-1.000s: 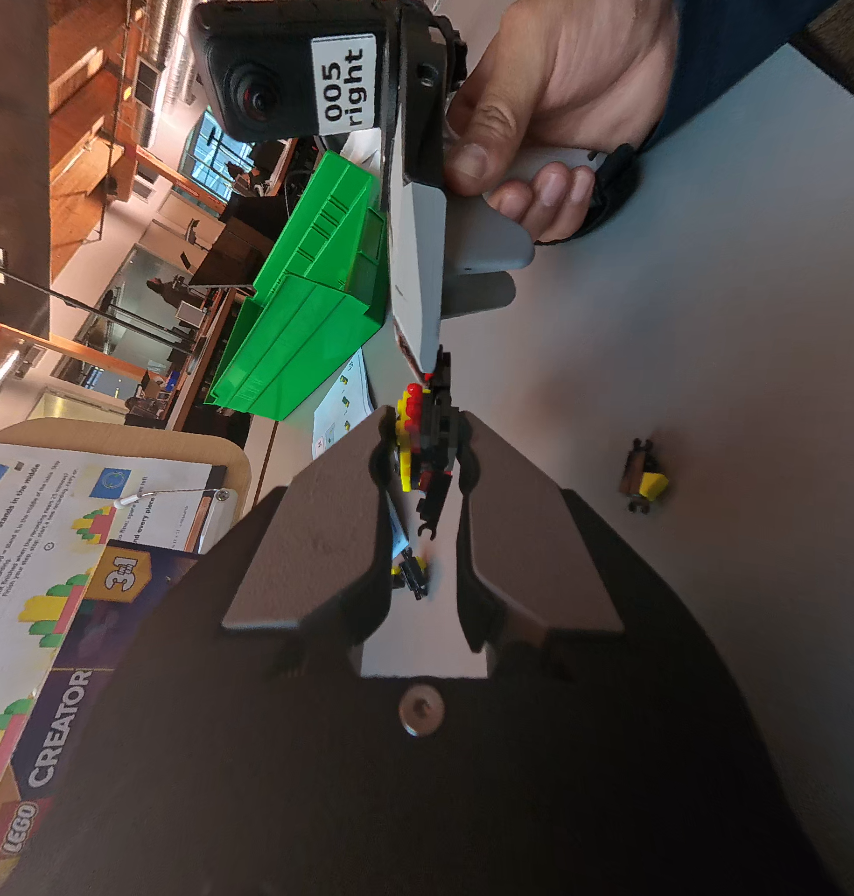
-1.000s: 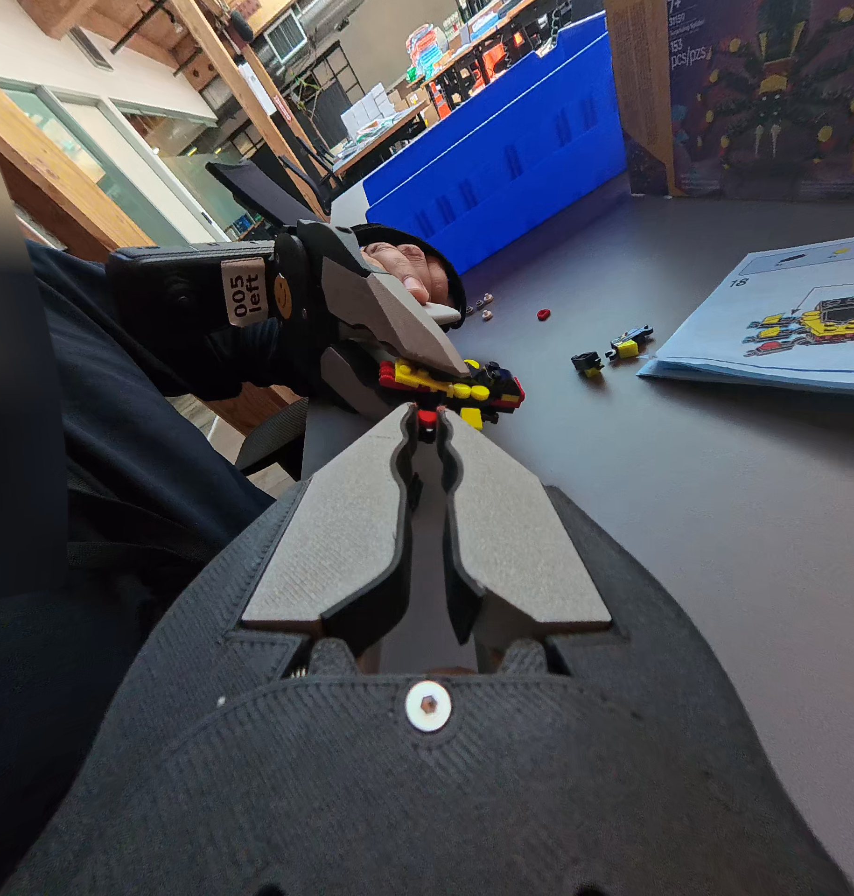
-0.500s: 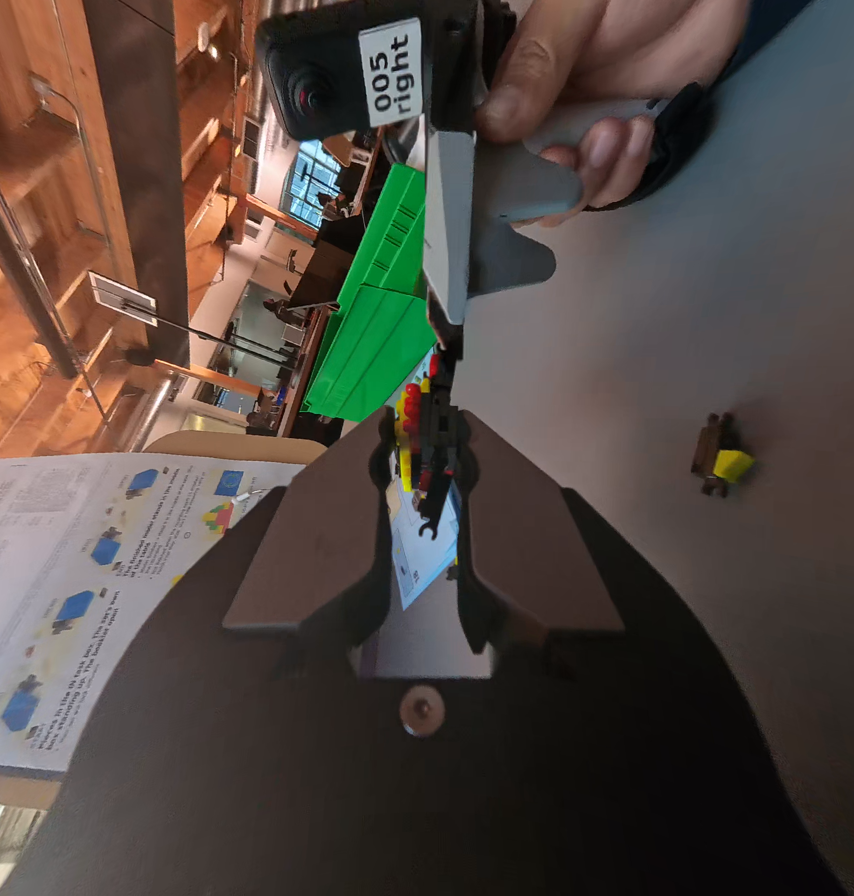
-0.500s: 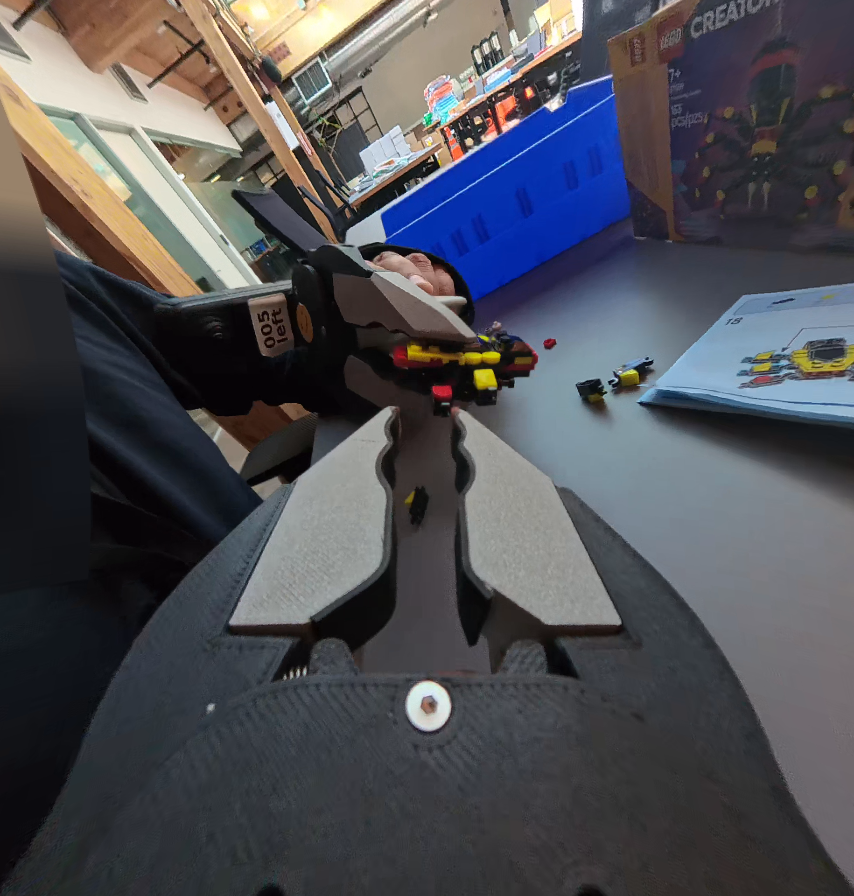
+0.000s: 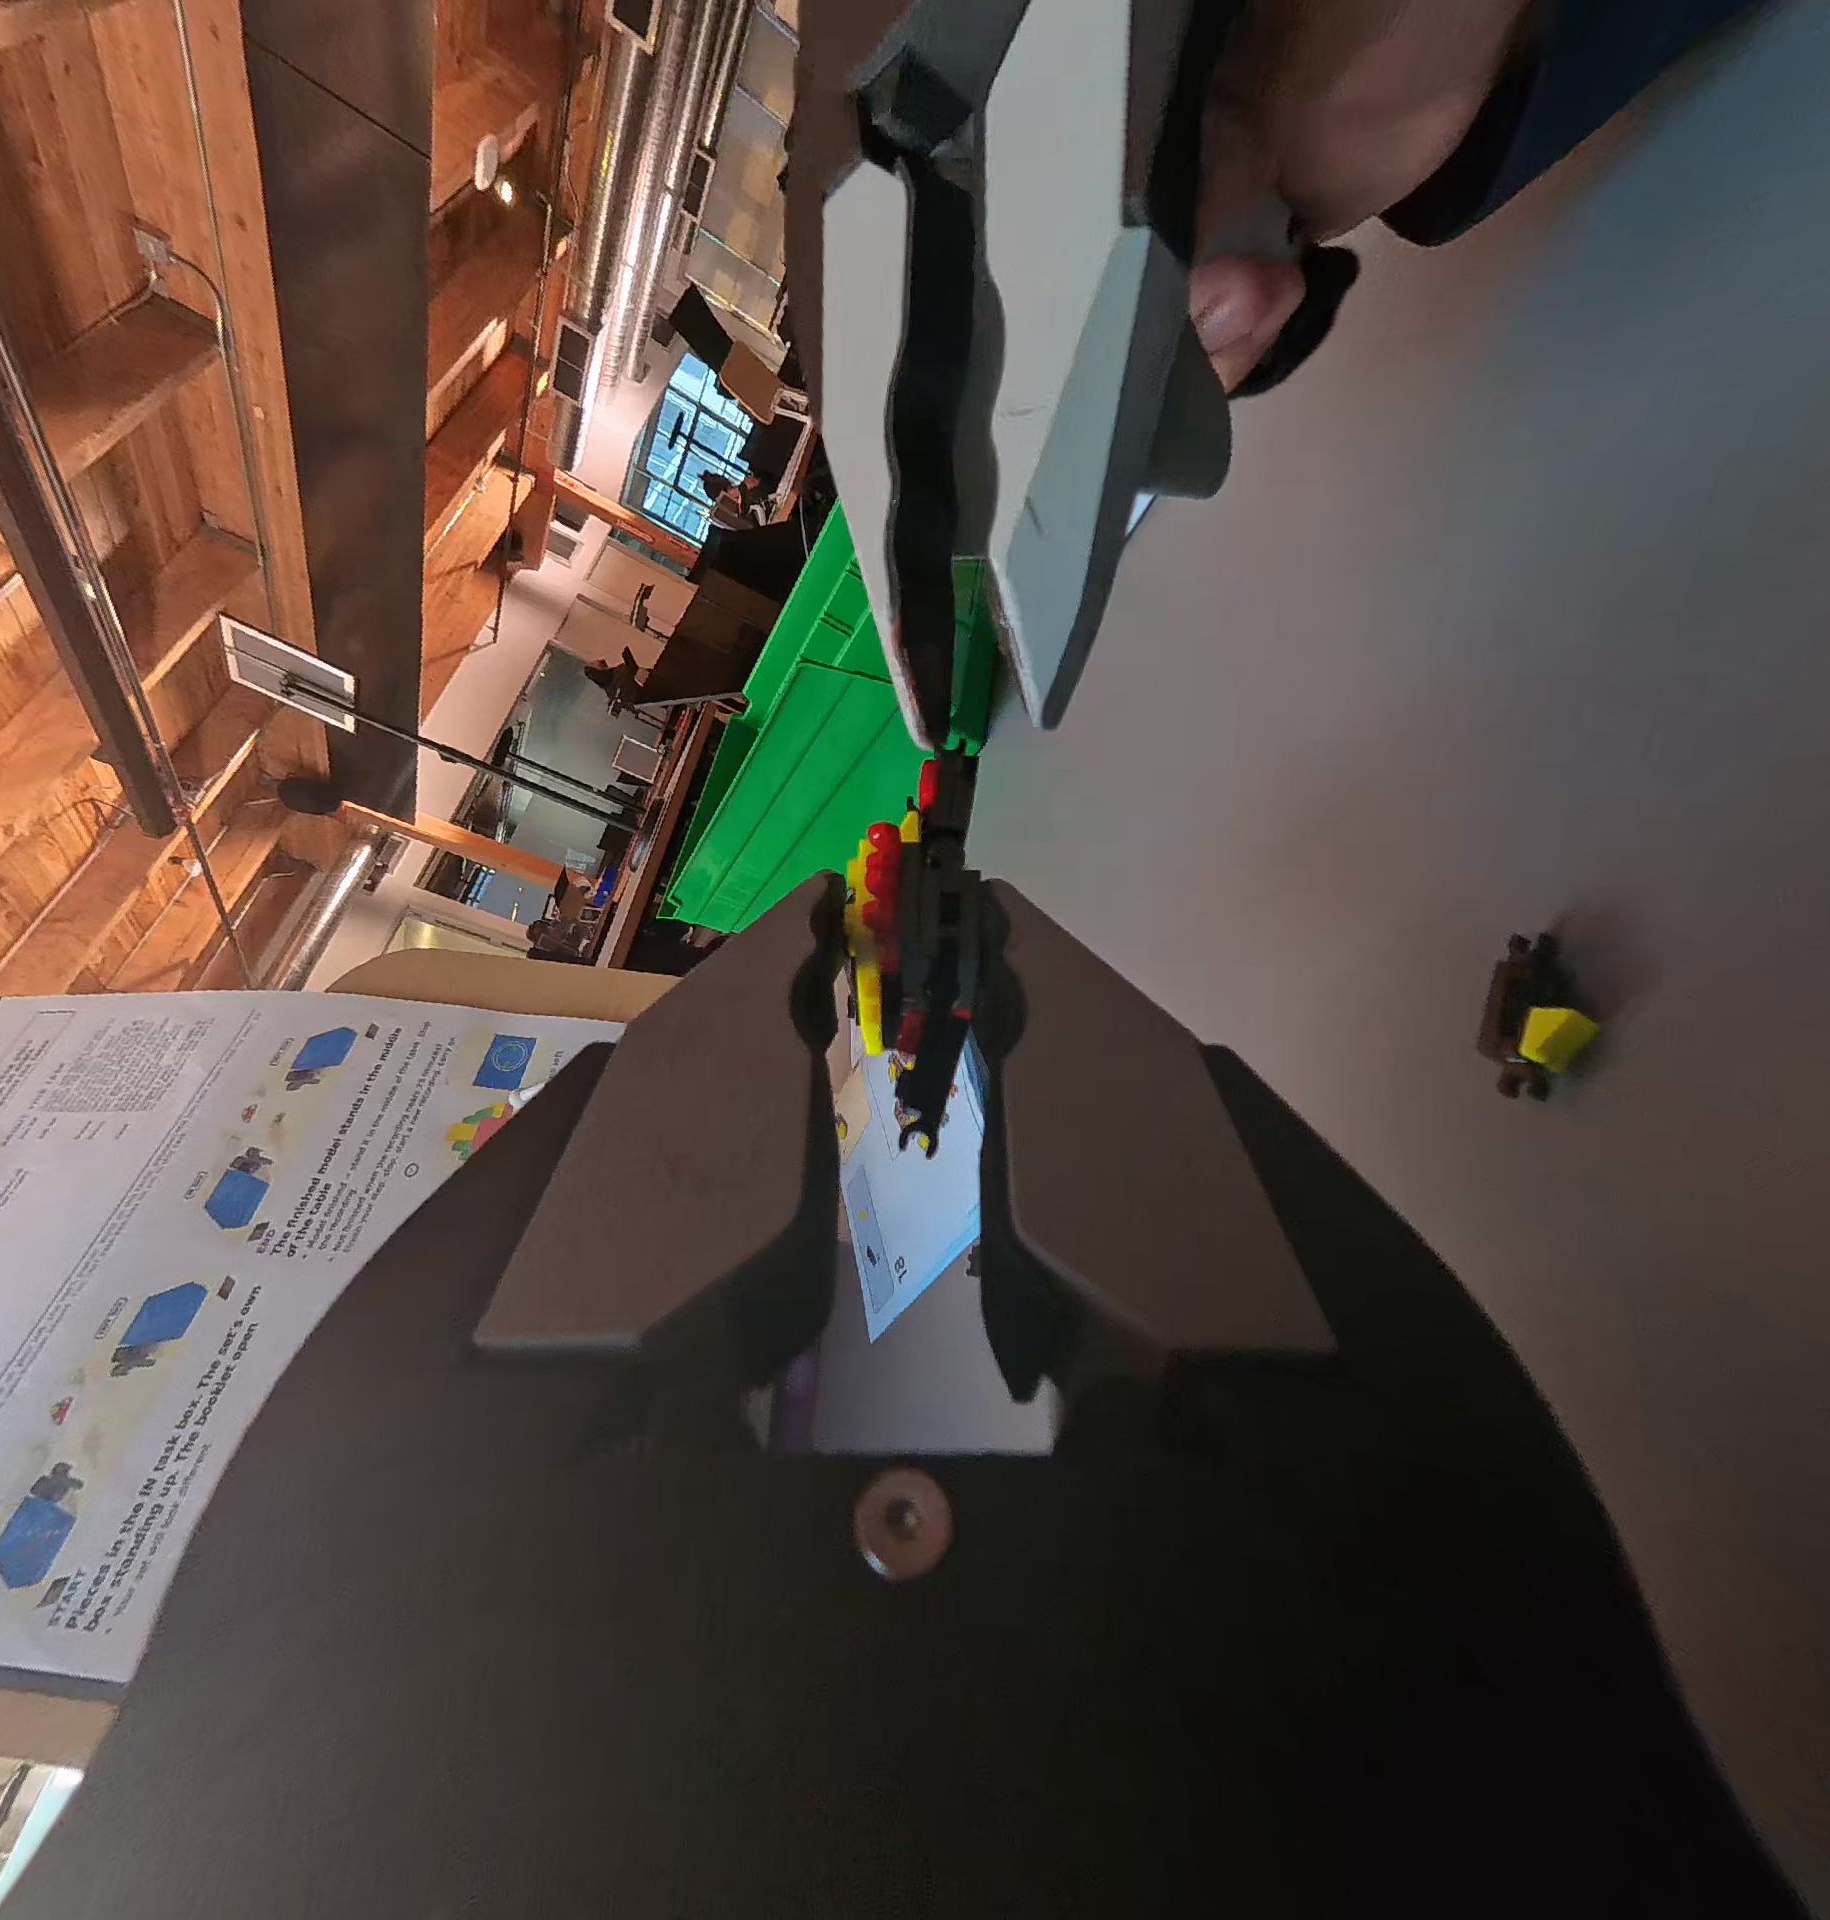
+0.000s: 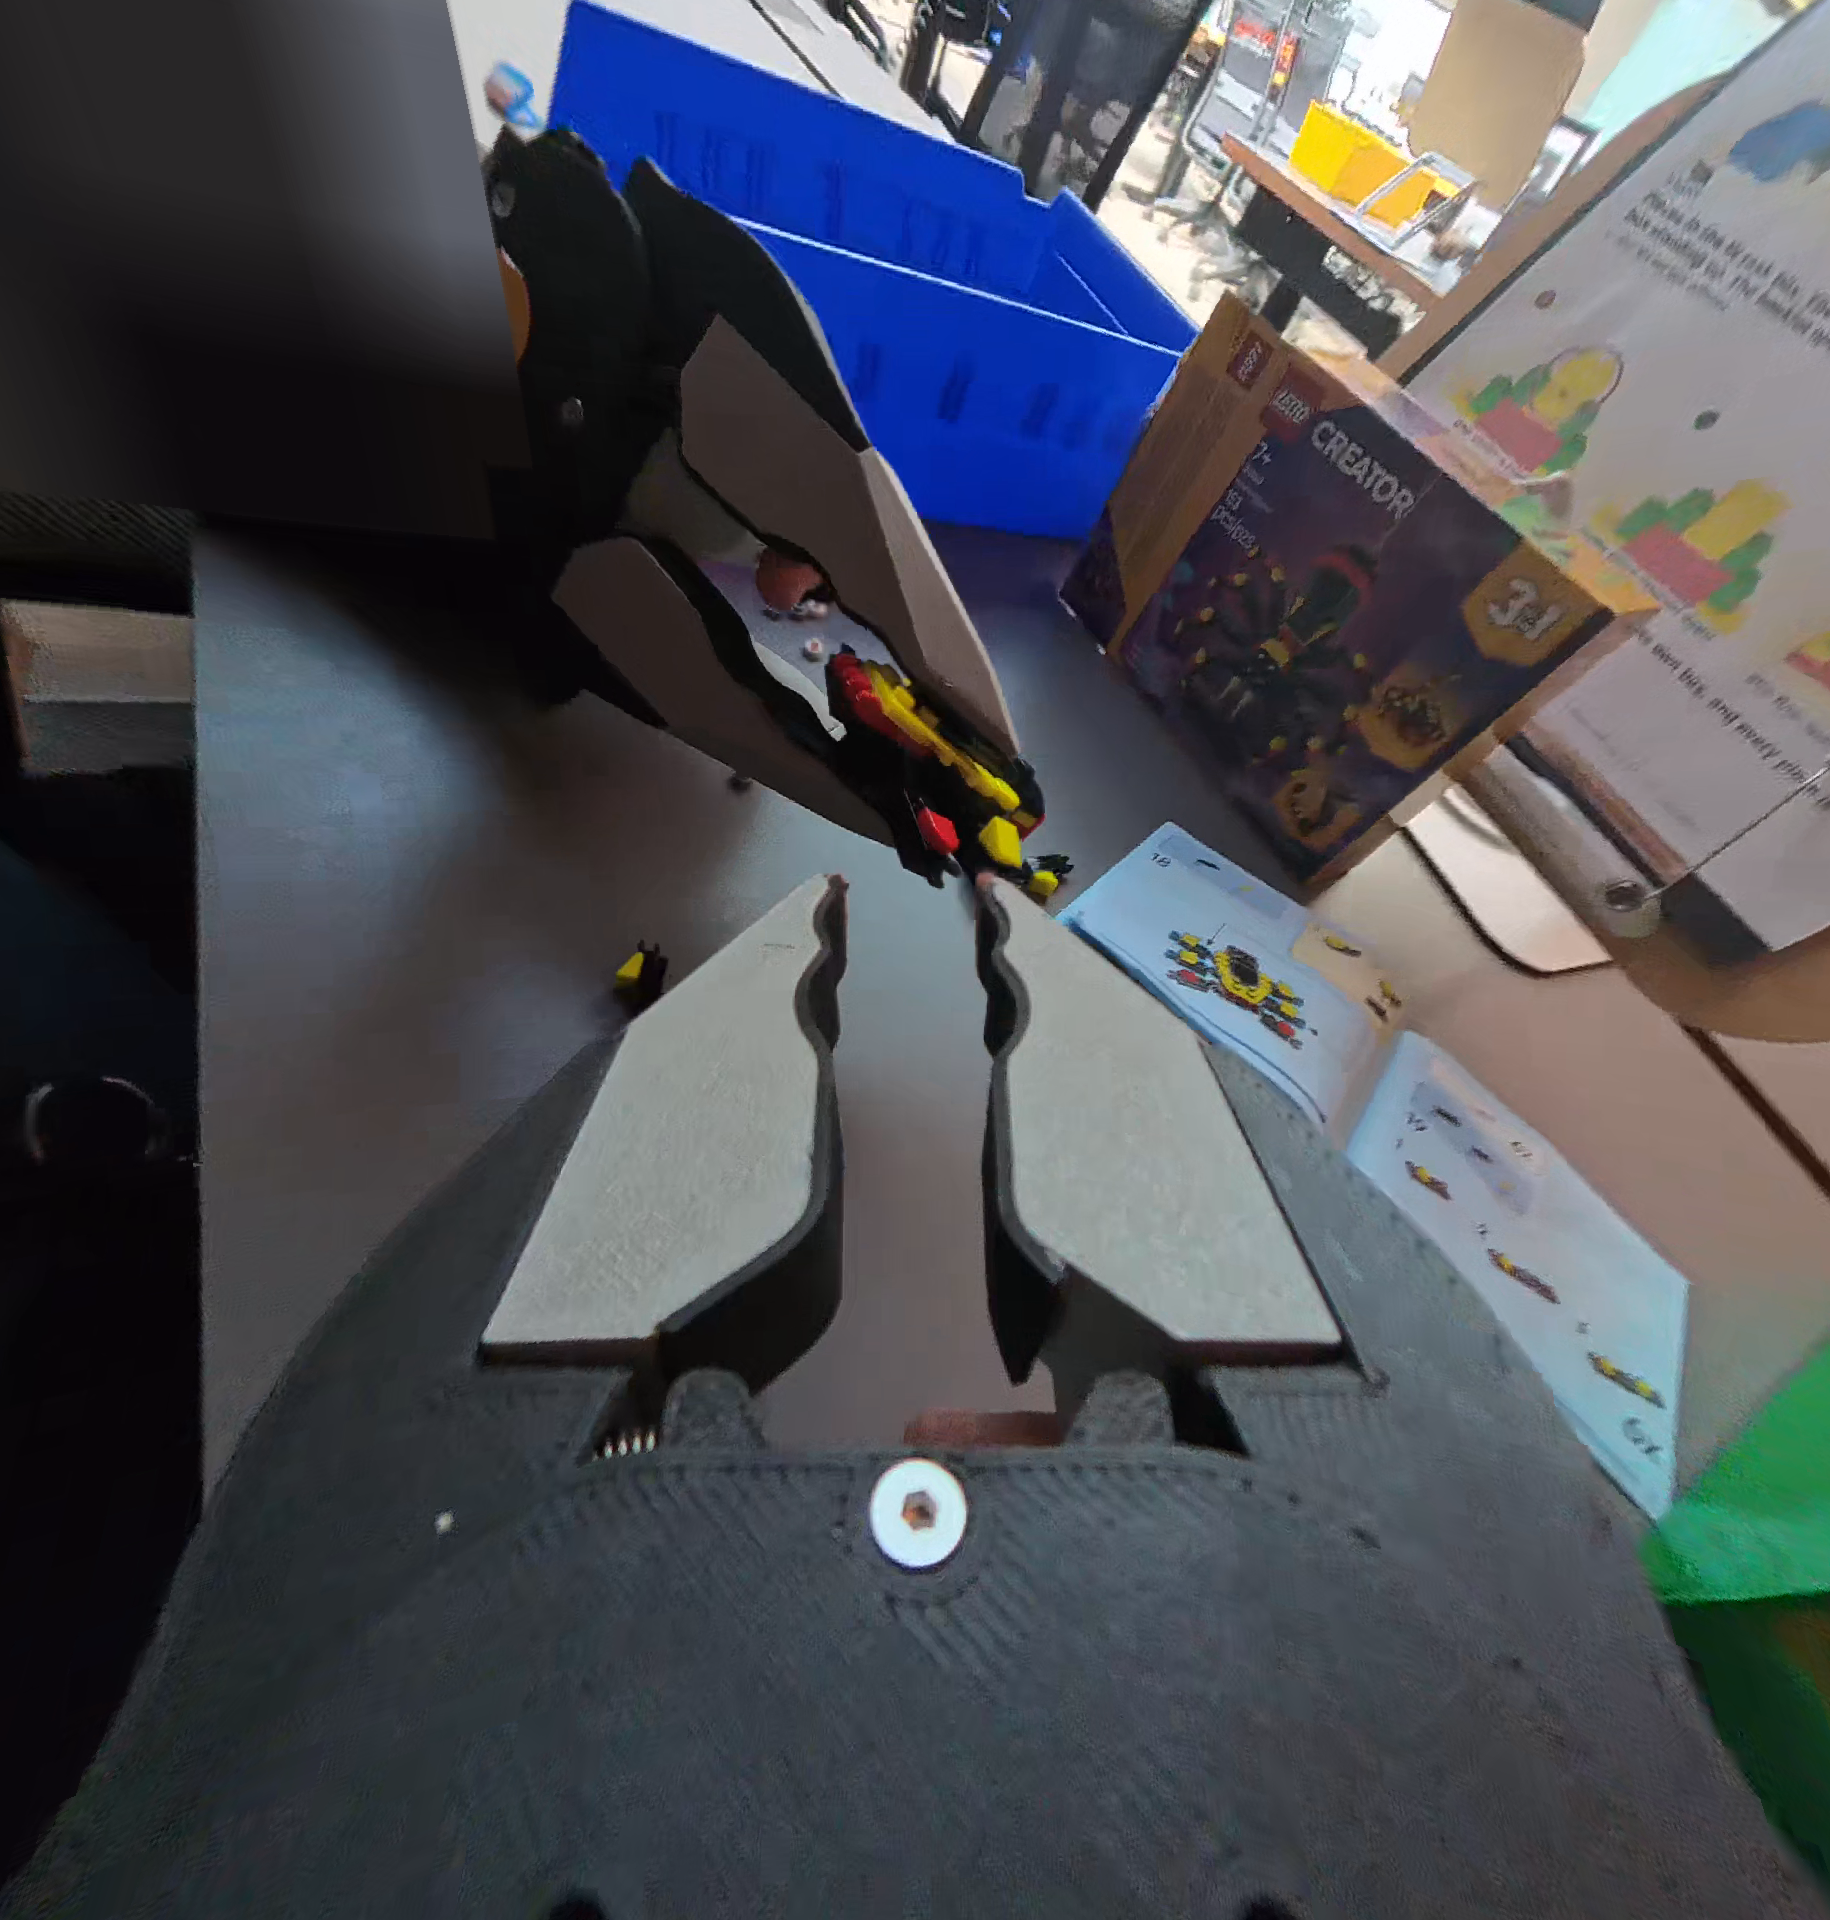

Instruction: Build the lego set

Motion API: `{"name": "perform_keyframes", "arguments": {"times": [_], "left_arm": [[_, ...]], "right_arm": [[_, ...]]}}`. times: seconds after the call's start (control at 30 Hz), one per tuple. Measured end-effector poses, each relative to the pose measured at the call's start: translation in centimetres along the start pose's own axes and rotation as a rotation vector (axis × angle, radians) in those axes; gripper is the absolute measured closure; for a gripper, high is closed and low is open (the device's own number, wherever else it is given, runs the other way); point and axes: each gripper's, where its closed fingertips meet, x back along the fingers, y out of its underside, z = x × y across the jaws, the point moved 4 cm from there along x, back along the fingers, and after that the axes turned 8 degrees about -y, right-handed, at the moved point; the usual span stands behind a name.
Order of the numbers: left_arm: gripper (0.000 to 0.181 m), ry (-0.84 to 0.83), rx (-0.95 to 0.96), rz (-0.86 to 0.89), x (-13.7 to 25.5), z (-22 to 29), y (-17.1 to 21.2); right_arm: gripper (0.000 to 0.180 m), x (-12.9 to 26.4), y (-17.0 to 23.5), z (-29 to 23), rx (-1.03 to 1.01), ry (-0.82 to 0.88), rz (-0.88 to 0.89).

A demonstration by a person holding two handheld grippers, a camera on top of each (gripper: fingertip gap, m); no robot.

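Clamping the part-built lego model (image 5: pixel 916 966) between its fingertips, the left gripper (image 6: pixel 869 769) holds the black, yellow and red body clear of the bench (image 5: pixel 1513 727), while the right gripper (image 6: pixel 911 899) stands with its jaws parted and nothing between them, its tips just short of the model. Judging by the open instruction booklet (image 6: pixel 1233 977), whose page shows a wider creature with many legs, the build looks partway: a core with some limbs exists, and more legs remain to fit. One small yellow-and-black sub-assembly (image 6: pixel 638 968) lies on the bench near the right gripper, another small piece (image 6: pixel 1046 873) lies by the booklet's near corner, and a few tiny bits lie farther back behind the left gripper. Toward the far edge stand the set's box (image 6: pixel 1306 644) and a blue bin (image 6: pixel 890 343); a green bin (image 5: pixel 807 769) sits at another edge, beside a propped printed sheet (image 5: pixel 163 1299). Beyond is a workshop with timber beams, ducts and tables.
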Motion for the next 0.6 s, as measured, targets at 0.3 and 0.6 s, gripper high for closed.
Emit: {"name": "perform_keyframes", "arguments": {"times": [0.3, 0.6], "left_arm": [[0.087, 0.044, 0.015, 0.006, 0.0, 0.8, -0.5], [0.159, 0.028, 0.075, -0.038, -0.2, 0.3, -0.2]], "right_arm": [[0.169, -1.2, 0.3, -0.4, 0.128, 0.081, -0.071], [0.170, -1.6, 0.6, -0.5, 0.132, 0.168, -0.082]]}}
